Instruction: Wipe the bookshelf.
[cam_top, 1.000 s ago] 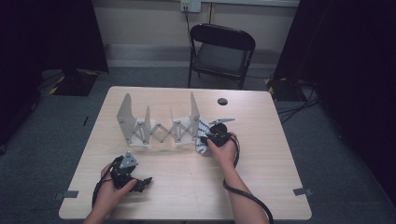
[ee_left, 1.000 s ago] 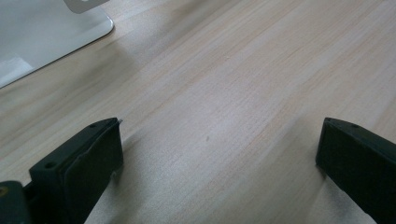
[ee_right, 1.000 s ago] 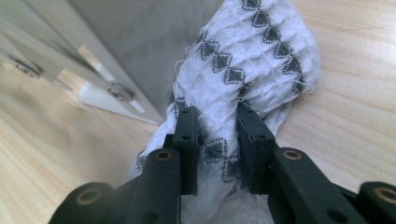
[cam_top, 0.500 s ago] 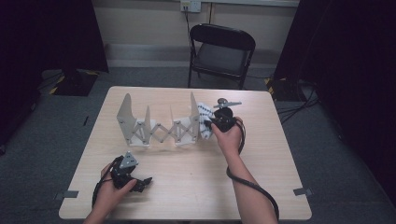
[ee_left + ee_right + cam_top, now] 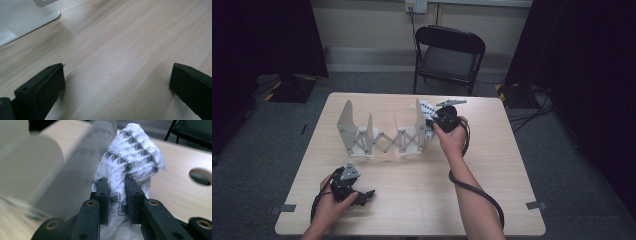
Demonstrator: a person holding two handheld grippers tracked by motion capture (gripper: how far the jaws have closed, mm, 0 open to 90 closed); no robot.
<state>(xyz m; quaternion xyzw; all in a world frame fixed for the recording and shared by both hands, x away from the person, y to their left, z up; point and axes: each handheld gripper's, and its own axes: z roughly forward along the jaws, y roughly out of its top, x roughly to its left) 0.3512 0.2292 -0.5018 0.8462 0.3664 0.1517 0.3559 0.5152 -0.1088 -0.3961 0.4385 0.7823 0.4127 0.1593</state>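
Holding a white woven cloth with a dark triangle pattern (image 5: 130,162), the right gripper (image 5: 117,195) has both jaws pinched on a bunched fold of it, so the pick-up looks done. In the high view this cloth (image 5: 426,111) sits at centre frame, lifted against the right-end panel of the white accordion-style folding rack (image 5: 382,132), with the right gripper (image 5: 443,120) just beside it. Hanging the cloth over a panel appears to be what is left; it is not yet draped on anything, though the blur in the right gripper view makes it hard to tell if it brushes the panel.

The left gripper (image 5: 364,194) rests low in the lower left of the high view on the light wooden table (image 5: 492,165), jaws spread wide with nothing between them; the left gripper view shows bare table top (image 5: 120,50) and a corner of the rack base (image 5: 25,17) at upper left.

Against the earlier frames, the right hand has gone up and slightly toward the top of the frame, taking the cloth off the table surface up to panel-top level. The left hand sits in the same spot. The rack has not shifted.
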